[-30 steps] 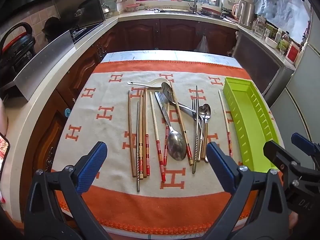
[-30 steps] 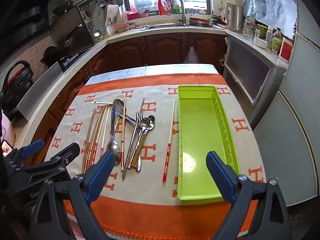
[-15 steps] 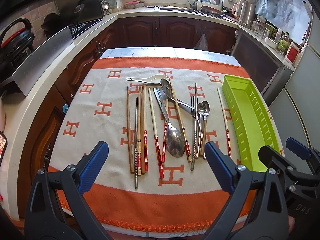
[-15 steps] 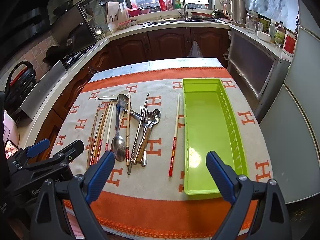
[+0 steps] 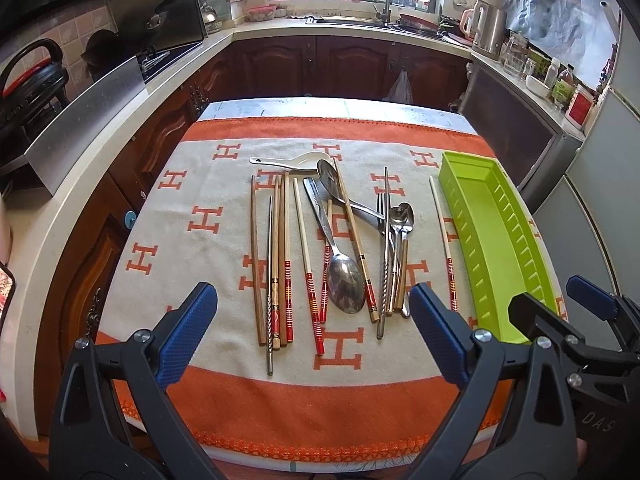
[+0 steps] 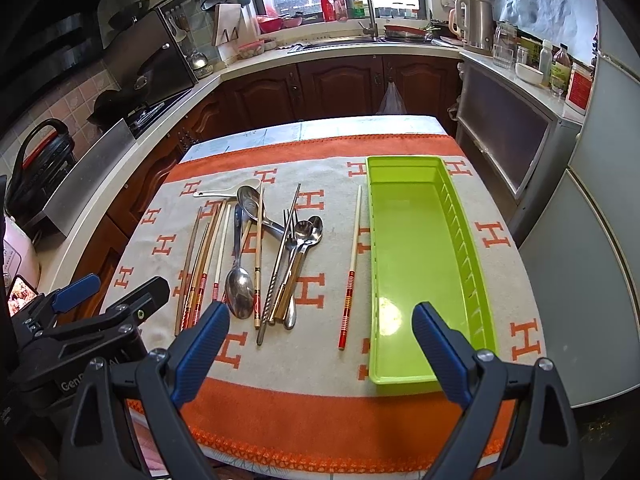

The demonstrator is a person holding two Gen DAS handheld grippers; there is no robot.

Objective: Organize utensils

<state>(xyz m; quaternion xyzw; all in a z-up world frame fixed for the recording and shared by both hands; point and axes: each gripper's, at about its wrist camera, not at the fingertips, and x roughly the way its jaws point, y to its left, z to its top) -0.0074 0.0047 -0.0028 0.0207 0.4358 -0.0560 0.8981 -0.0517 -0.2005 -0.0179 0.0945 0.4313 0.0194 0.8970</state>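
Note:
Several chopsticks, metal spoons and a fork lie in a loose pile on the orange and beige cloth (image 5: 188, 248) (image 6: 320, 344). A large metal spoon (image 5: 344, 284) (image 6: 239, 290) lies in the middle, a white ceramic spoon (image 5: 292, 160) (image 6: 228, 190) at the far end. One red-tipped chopstick (image 5: 444, 240) (image 6: 352, 264) lies apart beside the green tray (image 5: 516, 264) (image 6: 472, 256), which holds nothing. My left gripper (image 5: 312, 340) hovers open above the pile's near end. My right gripper (image 6: 320, 348) hovers open over the cloth's near edge, left of the tray's near end.
The table stands in a kitchen, with dark wooden cabinets (image 5: 348, 68) and a sink beyond it. A counter with a stove (image 5: 168, 56) runs along the left. A grey cabinet and a fridge (image 6: 600, 240) stand close on the right.
Both grippers have drifted forward a little toward the table, so the utensils and the tray look slightly nearer. Nothing on the cloth has moved.

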